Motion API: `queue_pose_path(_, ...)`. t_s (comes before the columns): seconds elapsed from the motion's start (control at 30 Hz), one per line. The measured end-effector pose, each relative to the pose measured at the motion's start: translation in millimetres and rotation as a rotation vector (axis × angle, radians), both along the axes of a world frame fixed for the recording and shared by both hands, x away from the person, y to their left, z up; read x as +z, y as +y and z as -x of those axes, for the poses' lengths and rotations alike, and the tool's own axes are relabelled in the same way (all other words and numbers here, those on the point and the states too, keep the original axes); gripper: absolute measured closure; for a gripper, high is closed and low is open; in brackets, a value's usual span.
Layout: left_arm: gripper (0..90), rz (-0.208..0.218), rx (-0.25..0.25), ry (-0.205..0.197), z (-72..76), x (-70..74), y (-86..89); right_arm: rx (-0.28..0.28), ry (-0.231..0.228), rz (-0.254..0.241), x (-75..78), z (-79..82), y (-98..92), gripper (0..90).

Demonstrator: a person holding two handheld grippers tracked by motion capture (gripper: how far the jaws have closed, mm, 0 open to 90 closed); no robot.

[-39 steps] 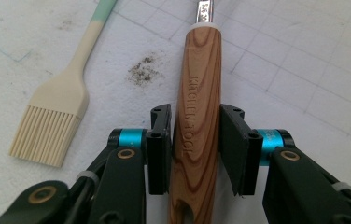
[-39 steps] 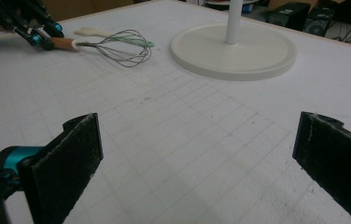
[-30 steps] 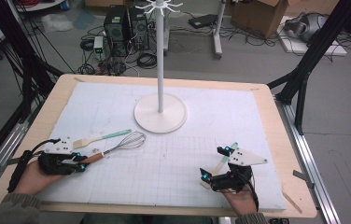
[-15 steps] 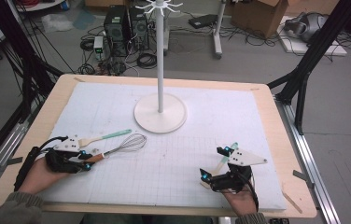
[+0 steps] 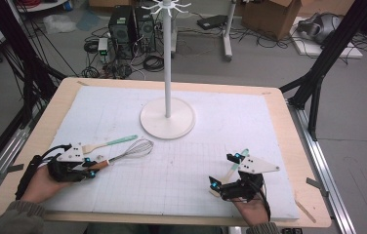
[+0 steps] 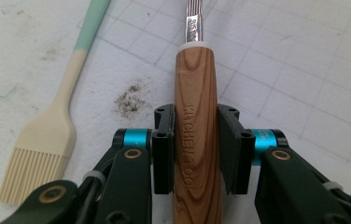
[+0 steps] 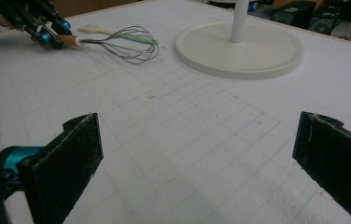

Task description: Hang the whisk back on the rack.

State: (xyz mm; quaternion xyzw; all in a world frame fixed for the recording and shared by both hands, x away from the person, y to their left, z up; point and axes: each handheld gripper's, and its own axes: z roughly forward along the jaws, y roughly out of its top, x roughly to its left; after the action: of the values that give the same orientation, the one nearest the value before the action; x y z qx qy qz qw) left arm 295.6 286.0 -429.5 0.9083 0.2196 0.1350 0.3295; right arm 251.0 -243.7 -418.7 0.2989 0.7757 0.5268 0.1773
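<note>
A wire whisk [image 5: 135, 150] with a wooden handle [image 6: 197, 116] lies on the white gridded mat [image 5: 181, 170] at the front left. My left gripper [image 5: 90, 167] is shut on that handle, one black pad against each side [image 6: 195, 114]. Just beyond it lies a pastry brush [image 5: 108, 144] with a mint handle and cream bristles [image 6: 47, 140]. At the front right, my right gripper [image 5: 223, 170] stands wide open with only bare mat between its pads [image 7: 197, 149]. A pale utensil with a teal end [image 5: 242, 154] lies partly under it.
A white stand with a round base [image 5: 167, 117] and a tall pole rises at the mat's middle back [image 7: 239, 46]. The mat sits on a wooden tabletop [image 5: 289, 146]. Computers, cables and boxes are on the floor beyond the table.
My left hand has shifted slightly at the whisk handle, and the whisk has barely moved. The right gripper has kept still.
</note>
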Motion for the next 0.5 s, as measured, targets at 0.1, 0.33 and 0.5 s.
queue_pose_path(0.1,70.4,0.022,0.001,-0.014,0.6,2.2,0.1,0.001,-0.003,0.001,-0.1,0.0,-0.7,0.2)
queue_pose_path(0.33,70.4,0.021,0.006,-0.019,1.1,2.6,1.1,-0.001,0.002,0.002,0.1,1.5,-0.3,0.2)
queue_pose_path(0.5,70.4,0.038,0.009,-0.021,0.5,3.3,2.5,0.0,0.001,0.003,-0.1,1.5,-0.4,0.2)
